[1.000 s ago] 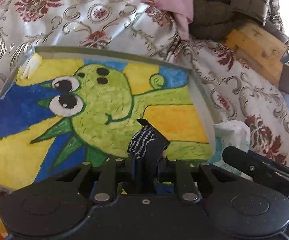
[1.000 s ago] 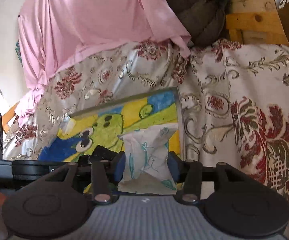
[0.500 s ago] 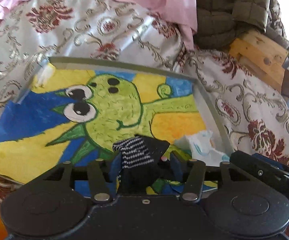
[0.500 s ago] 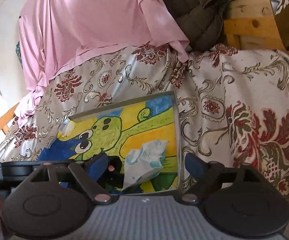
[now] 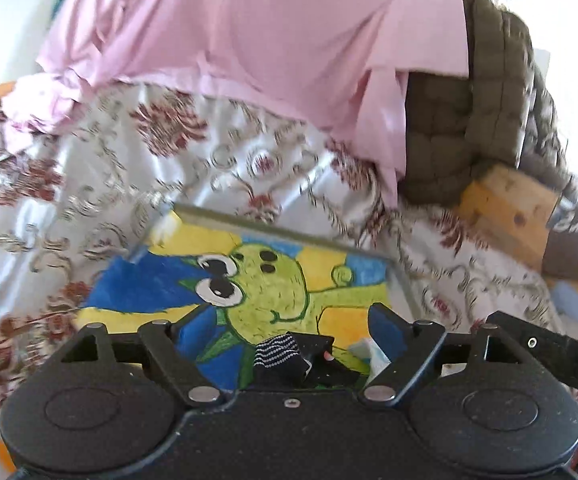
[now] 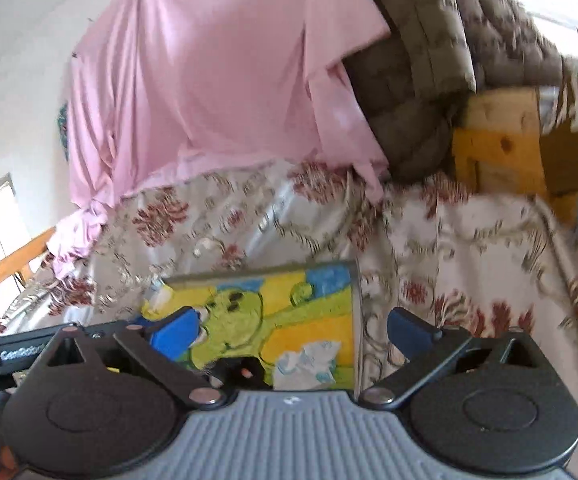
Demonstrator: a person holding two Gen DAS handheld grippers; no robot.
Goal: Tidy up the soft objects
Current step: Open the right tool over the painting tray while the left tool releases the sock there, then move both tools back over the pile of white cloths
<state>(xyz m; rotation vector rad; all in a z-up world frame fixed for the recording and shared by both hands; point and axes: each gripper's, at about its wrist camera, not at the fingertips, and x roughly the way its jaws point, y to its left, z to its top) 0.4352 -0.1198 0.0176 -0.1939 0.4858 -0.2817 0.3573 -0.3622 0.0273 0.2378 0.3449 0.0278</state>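
While both grippers' jaws have just been opening, neither grasps anything: the left gripper (image 5: 289,330) stands released above the dark sock (image 5: 289,358), the right gripper (image 6: 295,326) released above the pale cloth (image 6: 309,366). Both soft things lie on the painted tray's (image 6: 355,300) near right corner.

left tongs (image 5: 289,332): jaws just opened wide, empty | right tongs (image 6: 295,330): jaws just opened wide, empty
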